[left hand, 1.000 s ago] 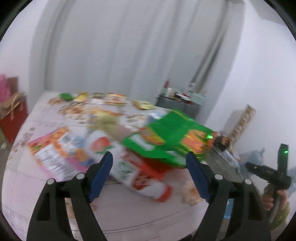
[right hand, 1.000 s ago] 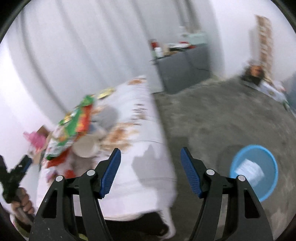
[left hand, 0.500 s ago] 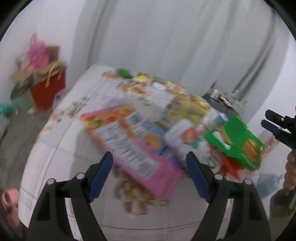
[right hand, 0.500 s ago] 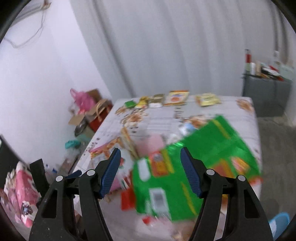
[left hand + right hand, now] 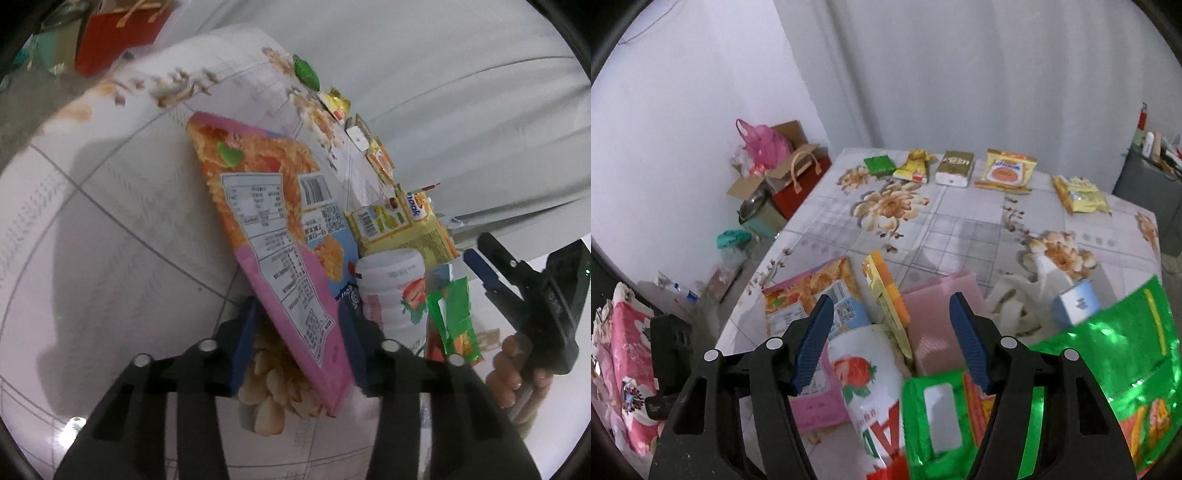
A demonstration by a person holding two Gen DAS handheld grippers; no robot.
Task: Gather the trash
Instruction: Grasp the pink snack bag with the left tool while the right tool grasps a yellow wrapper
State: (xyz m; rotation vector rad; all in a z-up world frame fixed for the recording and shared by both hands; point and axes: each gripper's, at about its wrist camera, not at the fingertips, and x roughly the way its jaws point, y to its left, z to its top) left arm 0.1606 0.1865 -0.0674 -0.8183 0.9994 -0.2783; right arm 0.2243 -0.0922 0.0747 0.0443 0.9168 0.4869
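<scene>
Left wrist view: the left gripper (image 5: pixel 297 338) is closing around the near corner of the pink snack packet (image 5: pixel 269 236), whose long axis runs away toward the table's far left; the pads look not yet tight. Further right, the right gripper (image 5: pixel 892 341) hangs open over the strawberry bottle (image 5: pixel 868 384).

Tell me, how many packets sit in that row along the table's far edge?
5, running left to right: a green packet, a crumpled yellow wrapper, a gold pack, a yellow-orange packet, and a yellow bag lying a little nearer. None looks hidden.
</scene>
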